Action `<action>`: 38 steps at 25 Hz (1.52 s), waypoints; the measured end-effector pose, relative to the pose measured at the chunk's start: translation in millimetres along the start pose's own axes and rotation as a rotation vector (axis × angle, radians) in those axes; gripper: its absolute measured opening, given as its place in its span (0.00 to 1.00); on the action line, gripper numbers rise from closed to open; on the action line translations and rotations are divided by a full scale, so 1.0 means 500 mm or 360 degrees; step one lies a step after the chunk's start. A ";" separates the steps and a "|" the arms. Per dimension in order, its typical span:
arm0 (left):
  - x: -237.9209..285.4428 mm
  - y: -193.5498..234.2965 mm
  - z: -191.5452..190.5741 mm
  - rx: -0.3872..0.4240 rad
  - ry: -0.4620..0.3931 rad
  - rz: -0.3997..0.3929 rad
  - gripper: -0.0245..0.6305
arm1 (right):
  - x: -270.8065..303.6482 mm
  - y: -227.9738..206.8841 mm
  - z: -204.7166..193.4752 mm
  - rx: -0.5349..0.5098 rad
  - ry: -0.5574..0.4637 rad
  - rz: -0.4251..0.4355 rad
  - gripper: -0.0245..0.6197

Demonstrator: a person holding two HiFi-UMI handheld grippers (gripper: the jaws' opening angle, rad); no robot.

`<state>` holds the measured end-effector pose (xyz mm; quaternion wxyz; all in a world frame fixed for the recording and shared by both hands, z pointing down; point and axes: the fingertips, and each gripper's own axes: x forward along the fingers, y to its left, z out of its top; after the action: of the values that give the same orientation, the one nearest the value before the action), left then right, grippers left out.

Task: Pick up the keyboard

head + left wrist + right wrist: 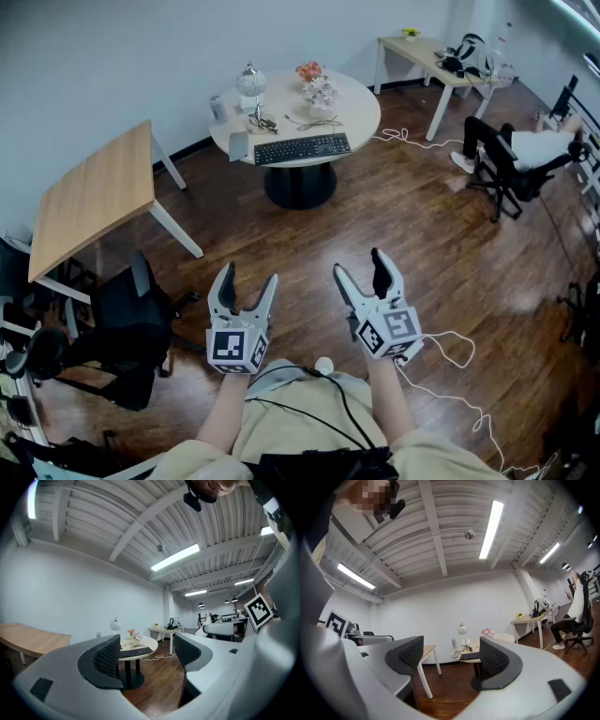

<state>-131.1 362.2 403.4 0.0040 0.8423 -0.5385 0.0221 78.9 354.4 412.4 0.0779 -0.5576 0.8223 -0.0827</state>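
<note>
The keyboard [302,148] lies flat near the front edge of the round table [361,108], well apart from the person, with a stretch of bare wooden floor [403,216] between them. So the step in hand looks to be the approach, with no grasp begun. The left tongs [248,274] and the right tongs [358,262] are held level in front of the body, side by side. Each has its pads standing apart with nothing between them, as the left gripper view [147,651] and the right gripper view [452,656] both show. In both of those views the keyboard [135,652] [469,656] is small and far off, seen through the gap. To do this well, I would walk straight up to the table, passing clear of the dark chair [131,319] on the left. The white cable [403,136] trailing on the floor to the right of the table also needs care. The keyboard is long and thin, so taking it at both short ends, one tongs at each, should keep it from tipping. The pads should slide in low along the tabletop. A lamp [249,82] and flowers [314,84] stand just behind the keyboard, so a reach from the front edge is safest.
</note>
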 end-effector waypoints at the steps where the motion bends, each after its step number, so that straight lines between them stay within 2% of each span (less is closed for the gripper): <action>1: 0.022 -0.004 -0.011 0.0002 0.0012 -0.0009 0.56 | 0.015 -0.010 -0.015 0.0024 0.0028 0.0014 0.63; 5: 0.113 0.004 -0.051 -0.0034 0.0081 -0.0043 0.56 | 0.089 -0.048 -0.068 0.0075 0.0120 0.0053 0.63; 12: 0.350 0.091 -0.120 -0.0098 0.0090 -0.0088 0.56 | 0.295 -0.136 -0.129 0.0028 0.0222 0.0084 0.63; 16: 0.541 0.178 -0.135 -0.0111 0.0089 -0.0159 0.56 | 0.494 -0.217 -0.132 0.0006 0.0251 0.0047 0.63; 19: 0.684 0.274 -0.115 -0.0112 0.0103 -0.0190 0.56 | 0.681 -0.243 -0.115 -0.0027 0.0295 0.0078 0.63; 24: 0.856 0.409 -0.130 -0.0153 0.0181 -0.0233 0.56 | 0.919 -0.263 -0.147 0.0096 0.0369 0.0122 0.63; 27: 0.931 0.487 -0.206 -0.0225 0.0335 -0.0230 0.56 | 1.012 -0.271 -0.211 0.0159 0.0462 0.0151 0.63; 30: 0.966 0.543 -0.326 -0.0428 0.0563 -0.0156 0.56 | 1.032 -0.315 -0.289 0.0217 0.0609 0.0110 0.63; 34: 1.033 0.594 -0.475 -0.0684 0.0817 -0.0112 0.56 | 1.060 -0.457 -0.387 0.0351 0.0764 -0.0031 0.63; 38: 1.093 0.635 -0.568 -0.0849 0.0990 -0.0037 0.56 | 1.085 -0.618 -0.456 0.0364 0.0937 -0.0132 0.63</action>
<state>-199.4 -258.1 704.2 0.3851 0.7710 -0.4889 0.1353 109.7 -251.3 683.8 -0.1047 -0.5304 0.7714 -0.3356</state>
